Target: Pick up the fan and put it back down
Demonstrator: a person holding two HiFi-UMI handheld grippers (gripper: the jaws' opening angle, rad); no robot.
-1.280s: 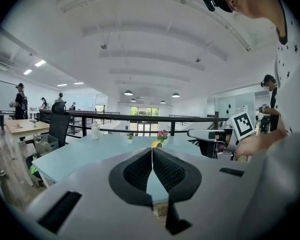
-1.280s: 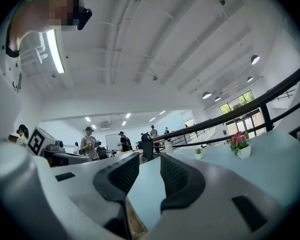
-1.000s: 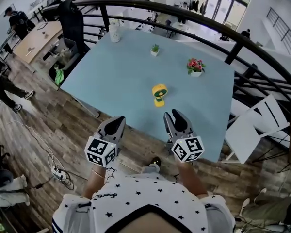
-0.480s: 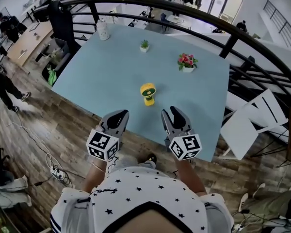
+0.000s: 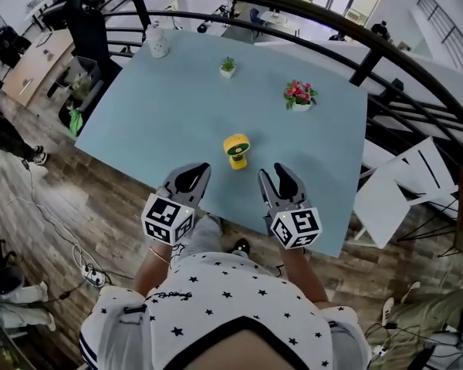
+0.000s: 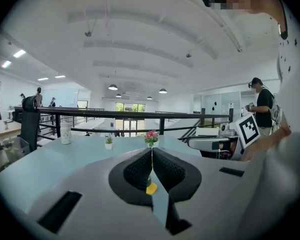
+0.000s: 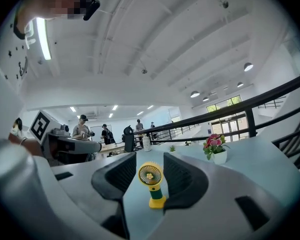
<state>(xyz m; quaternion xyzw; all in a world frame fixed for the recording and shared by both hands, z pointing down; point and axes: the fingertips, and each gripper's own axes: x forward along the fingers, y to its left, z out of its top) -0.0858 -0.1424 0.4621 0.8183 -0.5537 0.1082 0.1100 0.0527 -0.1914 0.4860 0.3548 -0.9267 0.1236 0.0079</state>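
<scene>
A small yellow fan (image 5: 236,151) with a green neck stands upright on the light blue table (image 5: 162,114), near its front edge. Both grippers hover over that edge, short of the fan and apart from it. My left gripper (image 5: 193,177) is to the fan's lower left, its jaws shut with nothing in them. In the left gripper view only the fan's yellow base (image 6: 151,188) peeks below the closed pads. My right gripper (image 5: 278,177) is to the lower right and its jaws are opening. In the right gripper view the fan (image 7: 151,181) stands ahead, framed between the pads, untouched.
Farther back on the table are a pot of pink flowers (image 5: 299,95), a small green plant (image 5: 228,67) and a white jar (image 5: 157,42). A black railing (image 5: 309,14) curves behind the table. A white folding chair (image 5: 405,183) stands to the right on the wooden floor.
Both grippers have come forward over the table's front edge and now sit closer to the fan. The fan has not moved on the table.
</scene>
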